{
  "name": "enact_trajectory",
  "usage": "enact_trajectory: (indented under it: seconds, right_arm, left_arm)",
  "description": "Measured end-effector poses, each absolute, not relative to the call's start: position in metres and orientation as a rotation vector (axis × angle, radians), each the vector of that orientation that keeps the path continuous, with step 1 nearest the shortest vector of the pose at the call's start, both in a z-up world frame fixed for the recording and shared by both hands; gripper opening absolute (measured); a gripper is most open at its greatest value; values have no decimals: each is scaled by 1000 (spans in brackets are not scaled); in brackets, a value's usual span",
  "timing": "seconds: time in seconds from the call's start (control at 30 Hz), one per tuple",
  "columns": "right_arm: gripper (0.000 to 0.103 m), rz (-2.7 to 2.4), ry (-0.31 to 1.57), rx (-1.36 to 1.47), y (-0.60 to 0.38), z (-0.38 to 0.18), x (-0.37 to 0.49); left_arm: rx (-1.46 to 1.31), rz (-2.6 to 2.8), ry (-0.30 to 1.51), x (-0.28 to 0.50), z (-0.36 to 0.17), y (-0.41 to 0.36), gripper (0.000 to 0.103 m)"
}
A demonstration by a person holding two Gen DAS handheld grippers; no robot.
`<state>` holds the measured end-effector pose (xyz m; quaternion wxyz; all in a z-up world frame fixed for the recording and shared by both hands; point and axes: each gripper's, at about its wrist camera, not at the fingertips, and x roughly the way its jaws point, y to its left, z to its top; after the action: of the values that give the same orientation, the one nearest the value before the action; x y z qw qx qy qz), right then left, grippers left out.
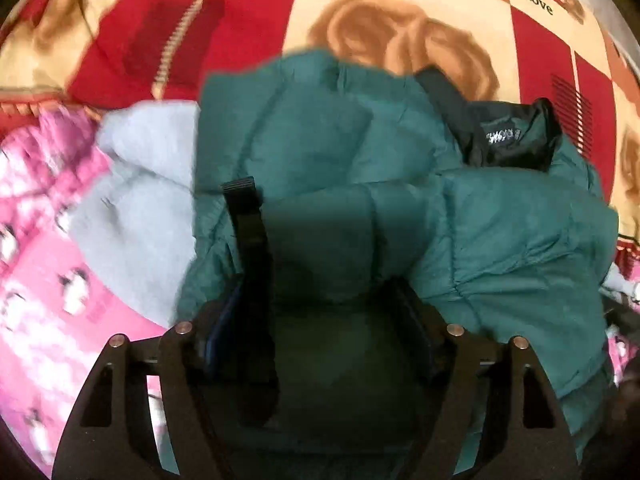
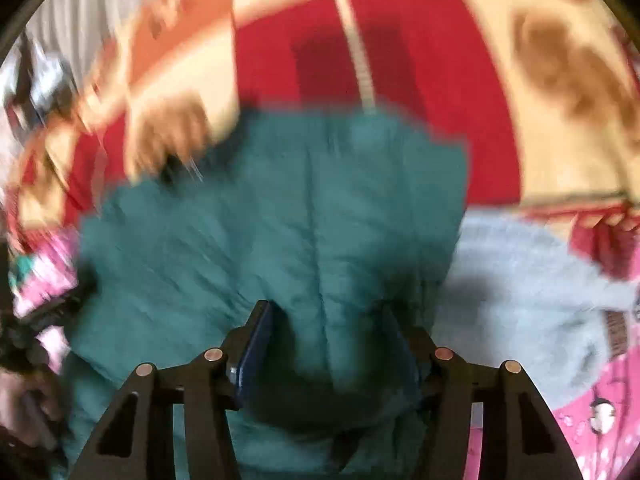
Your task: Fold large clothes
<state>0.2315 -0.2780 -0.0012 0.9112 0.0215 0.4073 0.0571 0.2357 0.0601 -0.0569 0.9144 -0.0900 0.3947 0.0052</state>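
Note:
A puffy green jacket (image 1: pixel 360 140) lies bunched on the bed, its black lining with a label (image 1: pixel 508 136) turned out at the right. My left gripper (image 1: pixel 320 240) has a thick fold of the jacket between its jaws. Its left finger (image 1: pixel 244 208) shows against the cloth, while the right finger is buried in it. In the blurred right wrist view the same jacket (image 2: pixel 280 208) fills the middle. My right gripper (image 2: pixel 325 308) is shut on a bulge of jacket that swells up between its short visible fingertips.
A grey garment (image 1: pixel 132 208) lies beside the jacket and shows as well in the right wrist view (image 2: pixel 520 280). Under everything are a pink penguin-print cover (image 1: pixel 48 280) and a red and cream blanket (image 1: pixel 400 32). A dark shape (image 2: pixel 52 312) sits at the left edge.

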Motion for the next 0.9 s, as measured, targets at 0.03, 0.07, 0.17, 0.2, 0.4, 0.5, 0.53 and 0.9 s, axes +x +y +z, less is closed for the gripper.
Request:
enact_trajectory:
  seconds: [0.03, 0.07, 0.17, 0.2, 0.4, 0.5, 0.53, 0.9]
  right_arm:
    - [56, 131, 874, 33, -278, -15, 236]
    - [57, 127, 874, 35, -282, -24, 237]
    - [58, 123, 898, 46, -285, -22, 241]
    - [58, 128, 912, 35, -283, -20, 243]
    - [57, 123, 688, 104, -282, 49, 245]
    - [58, 78, 619, 188, -285, 58, 261]
    - [58, 76, 638, 197, -286, 53, 271]
    - [58, 12, 713, 109, -261, 53, 277]
  left_arm:
    - [-173, 15, 807, 235, -57, 58, 76]
    - [-162, 19, 805, 236, -57, 57, 77]
    - [-129, 36, 785, 234, -61, 52, 78]
    - [-121, 43, 777, 233, -61, 51, 78]
    - [-110, 53, 759, 230, -65, 48, 78]
    - [-105, 57, 755, 228, -66, 44, 78]
    - [-107, 55, 755, 228, -66, 44, 79]
    - [-106, 50, 754, 231, -68, 42, 81]
